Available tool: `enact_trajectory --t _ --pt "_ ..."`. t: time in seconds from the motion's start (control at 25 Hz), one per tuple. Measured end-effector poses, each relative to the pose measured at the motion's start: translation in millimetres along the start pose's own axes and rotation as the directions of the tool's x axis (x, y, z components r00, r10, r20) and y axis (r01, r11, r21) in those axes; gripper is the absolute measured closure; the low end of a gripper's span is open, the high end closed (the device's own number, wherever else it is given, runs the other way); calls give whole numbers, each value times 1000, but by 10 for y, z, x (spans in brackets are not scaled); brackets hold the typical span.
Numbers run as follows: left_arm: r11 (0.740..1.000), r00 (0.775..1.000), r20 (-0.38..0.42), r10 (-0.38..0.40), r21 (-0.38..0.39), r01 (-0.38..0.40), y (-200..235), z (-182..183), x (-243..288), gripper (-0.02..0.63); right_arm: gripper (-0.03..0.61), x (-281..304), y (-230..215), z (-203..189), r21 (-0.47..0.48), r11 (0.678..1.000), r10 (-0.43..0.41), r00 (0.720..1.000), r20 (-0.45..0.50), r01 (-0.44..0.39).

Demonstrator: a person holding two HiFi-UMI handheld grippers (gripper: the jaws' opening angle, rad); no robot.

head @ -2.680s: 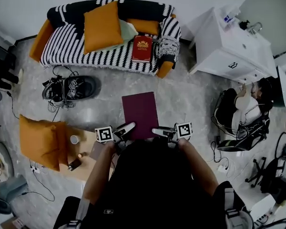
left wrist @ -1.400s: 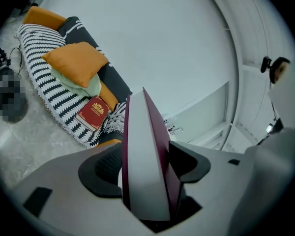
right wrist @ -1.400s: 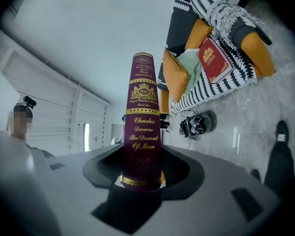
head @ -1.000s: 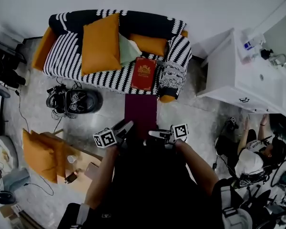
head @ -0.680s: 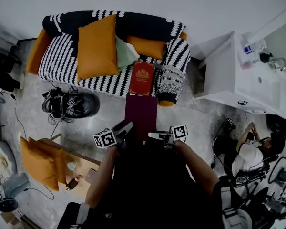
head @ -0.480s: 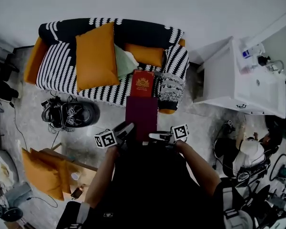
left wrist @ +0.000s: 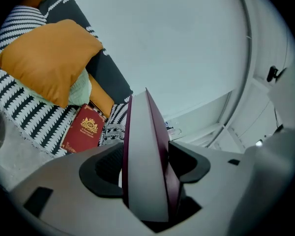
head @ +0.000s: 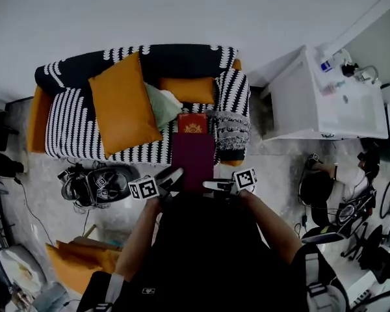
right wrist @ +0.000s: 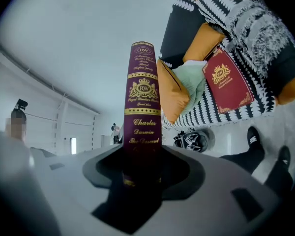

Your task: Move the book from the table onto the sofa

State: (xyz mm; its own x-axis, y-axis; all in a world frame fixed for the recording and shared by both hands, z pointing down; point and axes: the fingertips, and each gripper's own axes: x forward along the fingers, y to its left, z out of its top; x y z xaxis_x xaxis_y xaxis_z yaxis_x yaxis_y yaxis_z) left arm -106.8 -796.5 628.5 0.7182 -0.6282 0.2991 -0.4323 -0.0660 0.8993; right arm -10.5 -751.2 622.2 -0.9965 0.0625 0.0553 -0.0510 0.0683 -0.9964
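A maroon book [head: 193, 160] hangs flat between my two grippers, its far edge over the front of the striped sofa [head: 78, 125]. My left gripper [head: 174, 174] is shut on the book's left side; the left gripper view shows its page edge [left wrist: 146, 151] clamped between the jaws. At the book's right side my right gripper [head: 212, 185] is shut on the gold-lettered spine [right wrist: 142, 117]. A red book [head: 192, 123] lies on the sofa seat just beyond, also seen as the red book [left wrist: 83, 129] and the red book [right wrist: 228, 80] from the grippers.
On the sofa lie a large orange cushion [head: 120, 103], a pale green one [head: 161, 104] and a smaller orange one [head: 187, 90]. A white sink cabinet [head: 325, 103] stands to the right. A headset with cables [head: 94, 184] lies on the floor left, with an orange cushion [head: 78, 268] lower left.
Both grippers have carried the maroon book toward the sofa. The sofa has come nearer, and the book's far edge now reaches the red book on the seat.
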Motion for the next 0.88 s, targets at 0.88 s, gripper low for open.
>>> enact_trajectory --t 0.88 --pt "999 1000 6 -12 43 11 81 687 227 325 353 166 41 759 -58 998 6 1000 -27 -7"
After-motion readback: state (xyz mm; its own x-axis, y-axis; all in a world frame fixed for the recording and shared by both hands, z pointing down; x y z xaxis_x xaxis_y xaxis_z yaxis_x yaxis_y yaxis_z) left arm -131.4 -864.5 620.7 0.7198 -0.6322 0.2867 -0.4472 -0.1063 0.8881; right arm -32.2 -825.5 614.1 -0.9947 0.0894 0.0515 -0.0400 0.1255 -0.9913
